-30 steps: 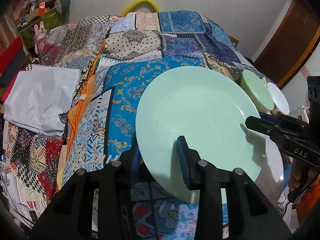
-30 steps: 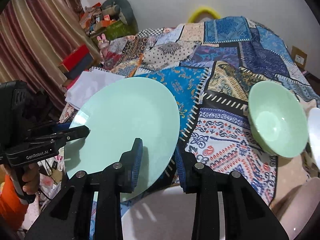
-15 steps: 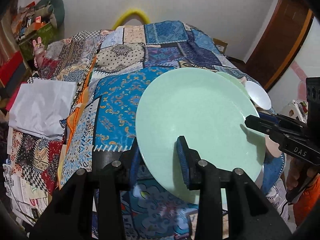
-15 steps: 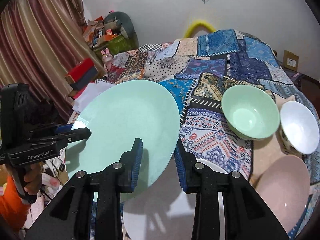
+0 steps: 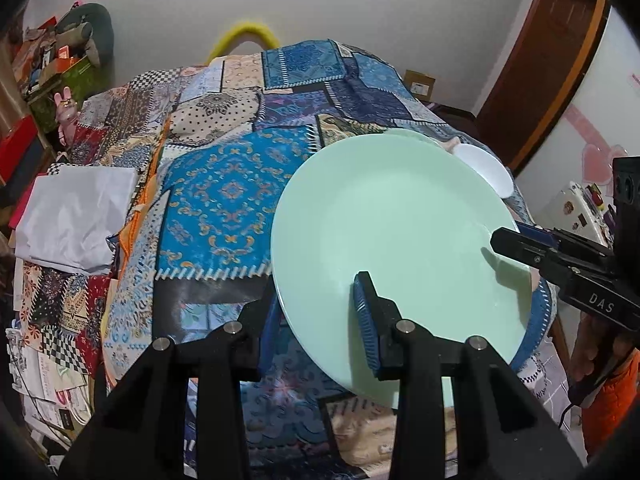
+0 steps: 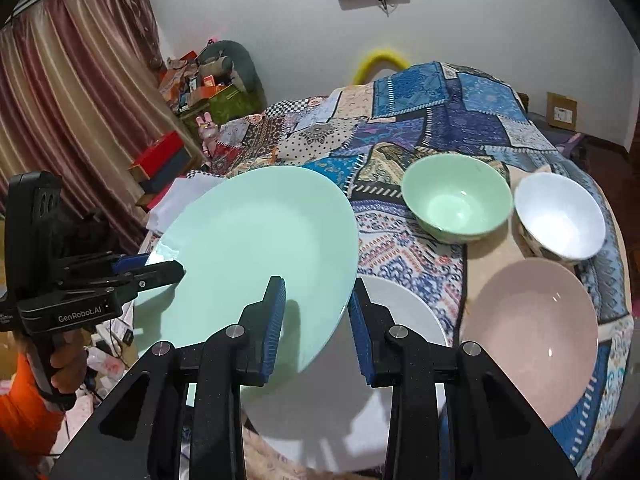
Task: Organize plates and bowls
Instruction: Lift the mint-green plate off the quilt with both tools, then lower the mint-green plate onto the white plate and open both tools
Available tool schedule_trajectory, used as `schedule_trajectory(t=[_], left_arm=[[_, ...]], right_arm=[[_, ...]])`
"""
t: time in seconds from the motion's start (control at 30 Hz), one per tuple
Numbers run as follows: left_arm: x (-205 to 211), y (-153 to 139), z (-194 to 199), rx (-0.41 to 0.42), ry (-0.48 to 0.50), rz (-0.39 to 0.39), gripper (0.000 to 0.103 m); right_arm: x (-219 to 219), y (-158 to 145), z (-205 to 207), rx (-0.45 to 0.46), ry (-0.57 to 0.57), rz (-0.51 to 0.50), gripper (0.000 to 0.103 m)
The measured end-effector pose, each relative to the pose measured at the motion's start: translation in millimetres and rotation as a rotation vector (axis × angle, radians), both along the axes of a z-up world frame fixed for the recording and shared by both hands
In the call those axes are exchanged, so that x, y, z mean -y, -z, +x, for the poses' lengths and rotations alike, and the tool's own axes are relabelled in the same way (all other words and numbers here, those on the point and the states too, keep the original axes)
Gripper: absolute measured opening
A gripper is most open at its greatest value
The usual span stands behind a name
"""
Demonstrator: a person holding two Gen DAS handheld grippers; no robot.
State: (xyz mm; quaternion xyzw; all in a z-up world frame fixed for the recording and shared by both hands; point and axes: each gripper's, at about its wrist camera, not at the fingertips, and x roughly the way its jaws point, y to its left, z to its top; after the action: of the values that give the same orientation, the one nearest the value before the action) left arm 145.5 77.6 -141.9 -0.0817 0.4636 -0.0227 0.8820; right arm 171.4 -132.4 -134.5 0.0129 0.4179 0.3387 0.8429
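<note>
A large mint-green plate (image 5: 400, 248) is held in the air between both grippers, tilted, above the table. My left gripper (image 5: 320, 320) is shut on its near edge; it shows at the plate's left rim in the right wrist view (image 6: 160, 272). My right gripper (image 6: 316, 320) is shut on the plate's (image 6: 256, 248) right edge; it shows at the right in the left wrist view (image 5: 516, 244). Under the plate lies a white plate (image 6: 400, 320). A green bowl (image 6: 456, 200), a white bowl (image 6: 560, 216) and a pink plate (image 6: 532, 340) stand to the right.
A patchwork cloth (image 5: 224, 200) covers the table. Folded white cloth (image 5: 76, 216) lies at the left edge. Red boxes (image 6: 160, 160) and clutter stand by the curtain. A brown door (image 5: 536, 72) is at the right.
Both grippers have lifted the green plate higher and pulled back. More of the table shows: the white bowl, the pink plate and the white plate have come into the right wrist view.
</note>
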Motion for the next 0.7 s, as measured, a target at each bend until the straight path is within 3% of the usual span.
schedule_trajectory(t=[0.27,0.7], left_arm=[[21,7,-7,-0.020,0.025,-0.002,0.036],[49,41,-2,-0.100,0.066,-0.022,0.036]], right_arm=[[22,8,-12,-0.018,0.033,0.007,0.029],[51,39,-21,-0.091,0.084,0.008,0.029]])
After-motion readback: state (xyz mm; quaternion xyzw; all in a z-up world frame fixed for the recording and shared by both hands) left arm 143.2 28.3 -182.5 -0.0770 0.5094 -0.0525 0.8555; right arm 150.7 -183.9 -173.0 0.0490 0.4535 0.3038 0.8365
